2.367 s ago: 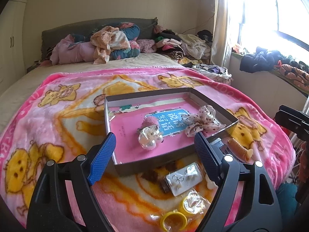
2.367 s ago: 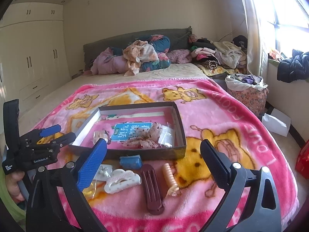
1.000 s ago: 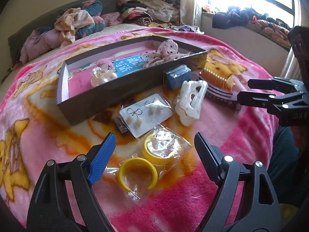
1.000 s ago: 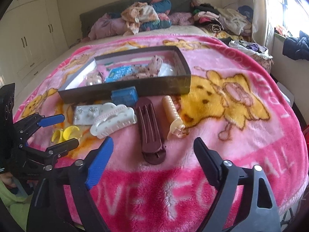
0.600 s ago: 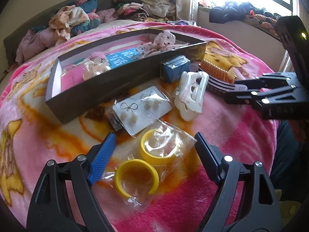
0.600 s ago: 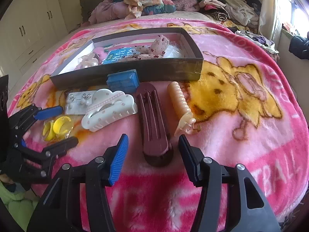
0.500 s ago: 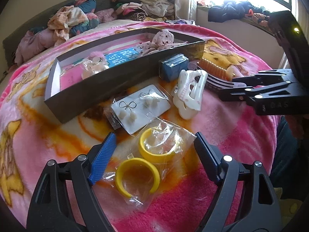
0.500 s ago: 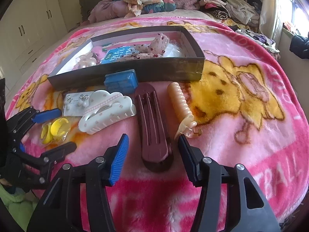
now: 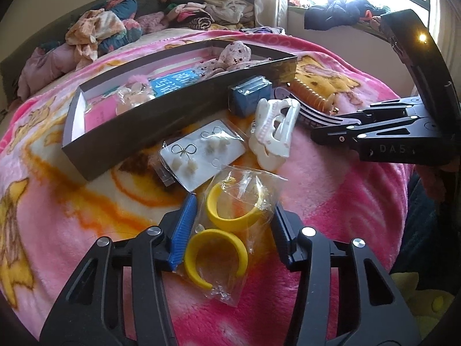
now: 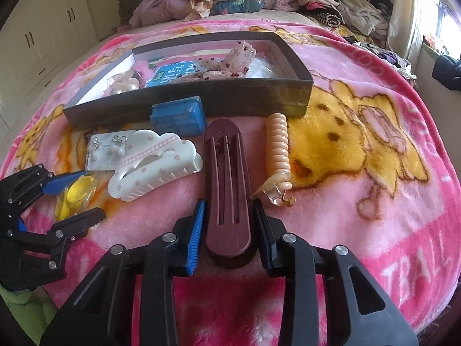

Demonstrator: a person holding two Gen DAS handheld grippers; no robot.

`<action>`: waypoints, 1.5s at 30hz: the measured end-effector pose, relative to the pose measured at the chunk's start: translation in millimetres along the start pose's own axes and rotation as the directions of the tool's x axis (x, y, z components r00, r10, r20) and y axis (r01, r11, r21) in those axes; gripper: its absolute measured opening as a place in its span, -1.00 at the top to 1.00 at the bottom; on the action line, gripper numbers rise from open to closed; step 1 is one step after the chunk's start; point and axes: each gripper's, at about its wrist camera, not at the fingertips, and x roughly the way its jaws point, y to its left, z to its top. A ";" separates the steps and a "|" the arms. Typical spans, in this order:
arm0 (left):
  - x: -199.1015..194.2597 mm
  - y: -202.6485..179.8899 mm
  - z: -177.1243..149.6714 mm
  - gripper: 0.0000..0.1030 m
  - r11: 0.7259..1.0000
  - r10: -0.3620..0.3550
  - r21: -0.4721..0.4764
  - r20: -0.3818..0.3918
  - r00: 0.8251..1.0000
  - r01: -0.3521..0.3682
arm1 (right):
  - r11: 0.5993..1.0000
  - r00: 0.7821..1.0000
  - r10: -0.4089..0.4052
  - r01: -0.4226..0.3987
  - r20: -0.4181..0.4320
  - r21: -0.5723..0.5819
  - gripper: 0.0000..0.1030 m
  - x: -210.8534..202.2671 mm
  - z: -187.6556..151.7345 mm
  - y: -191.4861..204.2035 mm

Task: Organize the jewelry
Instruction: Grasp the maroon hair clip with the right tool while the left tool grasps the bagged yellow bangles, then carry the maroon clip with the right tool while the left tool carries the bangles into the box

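The left gripper has just been closing its fingers on a clear crinkled plastic bag holding two yellow open bangles. The blue pad and the black one now sit against the bag's sides, though whether they truly pinch it cannot be told. The right gripper has likewise just been closing around the near end of a long maroon plastic hair clip. Its fingers stand just beside the clip's edges, and contact looks close but is not certain.

Beyond the fingers, all on the pink cartoon-bear blanket of the bed, lie a white cloud-shaped claw clip, a clear-wrapped card of bow earrings, a small blue box and a peach ribbed hair clip. Behind them stands the shallow dark cardboard box. It already holds a floral fabric bow, a pearly clip and a blue-labelled card.

By this showing the sorting is early: six pieces are outside the box, and both held pieces rest on the blanket.

A second ago both pairs of fingers stood wide apart, and the right gripper hovered farther back from the maroon clip.
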 end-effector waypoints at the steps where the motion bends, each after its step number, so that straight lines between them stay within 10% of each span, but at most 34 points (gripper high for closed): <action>1: -1.7 0.2 0.2 0.26 1.000 -0.004 -0.004 0.002 1.000 0.004 | 1.000 1.000 0.005 -0.005 0.005 0.003 0.39 -3.2 -1.0 -0.6; 45: -50.7 56.9 50.9 0.36 0.982 0.100 -0.174 0.157 0.982 -0.072 | 0.991 0.977 0.125 -0.116 0.171 -0.064 0.39 -63.4 35.5 46.7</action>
